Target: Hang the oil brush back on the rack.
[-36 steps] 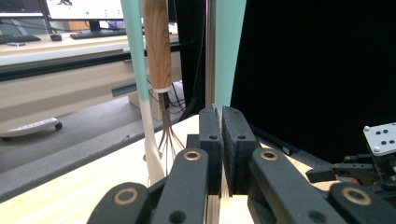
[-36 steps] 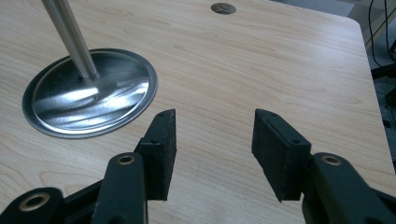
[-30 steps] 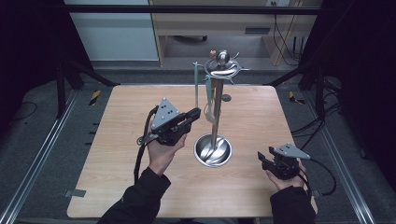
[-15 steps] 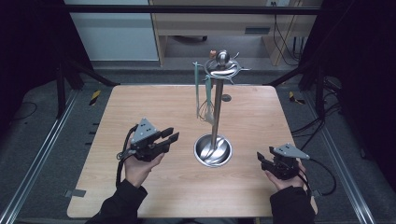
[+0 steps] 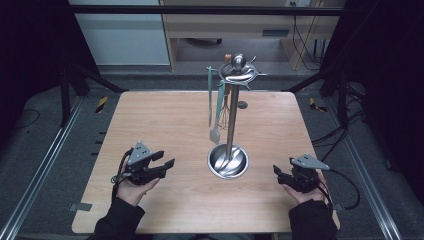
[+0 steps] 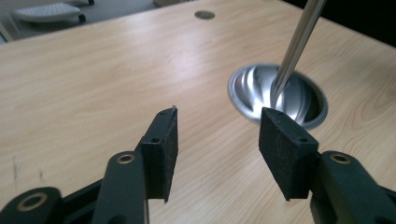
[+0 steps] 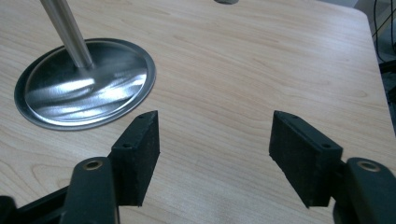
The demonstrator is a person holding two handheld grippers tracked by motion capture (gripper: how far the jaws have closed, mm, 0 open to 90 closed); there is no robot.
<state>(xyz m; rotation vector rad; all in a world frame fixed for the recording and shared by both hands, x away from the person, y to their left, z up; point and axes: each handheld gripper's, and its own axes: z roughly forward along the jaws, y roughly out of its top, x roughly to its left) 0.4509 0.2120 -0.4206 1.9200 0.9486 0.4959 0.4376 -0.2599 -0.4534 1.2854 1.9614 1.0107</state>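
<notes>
Currently both grippers, left (image 5: 167,164) and right (image 5: 276,170), empty with jaws apart; tall polished steel utensil stand (image 5: 228,161) looks slippery, top-heavy — grip the pole low.

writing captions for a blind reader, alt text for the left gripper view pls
Two open black jaws of the left tool hover empty over a light wooden table, aimed toward the shiny round base of a metal stand, whose pole rises out of frame.
</notes>
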